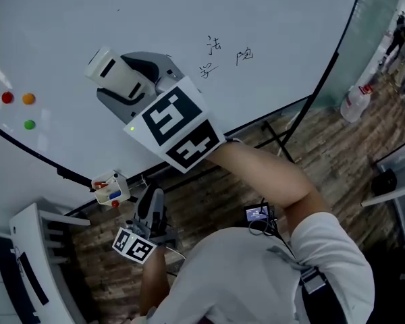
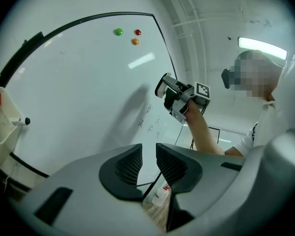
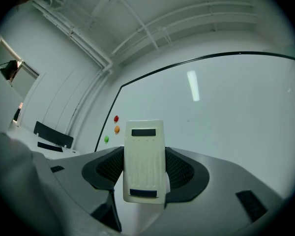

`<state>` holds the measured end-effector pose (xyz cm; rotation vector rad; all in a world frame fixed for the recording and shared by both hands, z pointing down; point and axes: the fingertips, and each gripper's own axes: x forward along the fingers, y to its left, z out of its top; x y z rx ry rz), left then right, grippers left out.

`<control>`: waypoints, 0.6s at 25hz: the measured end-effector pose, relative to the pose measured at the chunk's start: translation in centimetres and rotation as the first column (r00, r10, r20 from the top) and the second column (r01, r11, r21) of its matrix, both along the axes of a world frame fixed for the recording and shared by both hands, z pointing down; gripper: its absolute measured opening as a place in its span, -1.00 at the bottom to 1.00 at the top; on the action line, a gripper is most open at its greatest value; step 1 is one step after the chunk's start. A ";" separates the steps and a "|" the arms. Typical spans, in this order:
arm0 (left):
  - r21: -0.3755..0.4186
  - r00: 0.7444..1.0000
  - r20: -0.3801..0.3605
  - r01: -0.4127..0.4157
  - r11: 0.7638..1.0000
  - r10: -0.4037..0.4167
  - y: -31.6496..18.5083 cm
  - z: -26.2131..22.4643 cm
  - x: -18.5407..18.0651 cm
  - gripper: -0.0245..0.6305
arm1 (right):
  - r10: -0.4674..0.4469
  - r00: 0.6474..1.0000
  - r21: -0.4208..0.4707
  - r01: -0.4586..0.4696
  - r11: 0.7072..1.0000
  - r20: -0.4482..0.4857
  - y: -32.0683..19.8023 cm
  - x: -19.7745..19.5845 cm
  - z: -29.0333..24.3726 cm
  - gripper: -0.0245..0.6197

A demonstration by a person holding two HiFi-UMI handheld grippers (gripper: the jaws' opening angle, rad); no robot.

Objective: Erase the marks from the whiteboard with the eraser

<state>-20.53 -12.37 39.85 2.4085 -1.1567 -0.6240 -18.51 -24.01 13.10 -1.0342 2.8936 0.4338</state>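
Head view: the right gripper (image 1: 125, 79) grips a cream rectangular plastic eraser (image 1: 108, 68) in front of the large white whiteboard (image 1: 270, 12), left of the dark handwritten marks (image 1: 223, 56) on it. The left gripper (image 1: 150, 211) hangs below the whiteboard's lower edge.

Left gripper view: its jaws stand narrowly apart with nothing between them.

Right gripper view: both jaws press the eraser's sides, facing the whiteboard.

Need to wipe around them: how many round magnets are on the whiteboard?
3, clustered at the left of the whiteboard in the head view: red magnet, orange magnet beside it, green magnet below the orange. None appear hidden.
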 end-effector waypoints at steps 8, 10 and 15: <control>-0.029 1.000 0.008 0.012 0.999 -0.012 -0.9 0.5 6.0 -0.69 | 0.078 0.997 -0.098 -0.078 0.992 0.003 -3.4 11.9 3.7 -0.08; -0.034 1.000 0.012 0.011 0.999 -0.010 -1.0 0.5 7.8 -0.69 | 0.104 0.995 -0.098 -0.104 0.990 -0.003 -3.9 15.2 4.3 -0.08; -0.036 1.000 0.024 0.008 0.999 -0.007 -1.3 0.3 11.6 -0.69 | 0.211 0.977 -0.116 -0.211 0.971 -0.011 -6.9 23.6 5.8 -0.08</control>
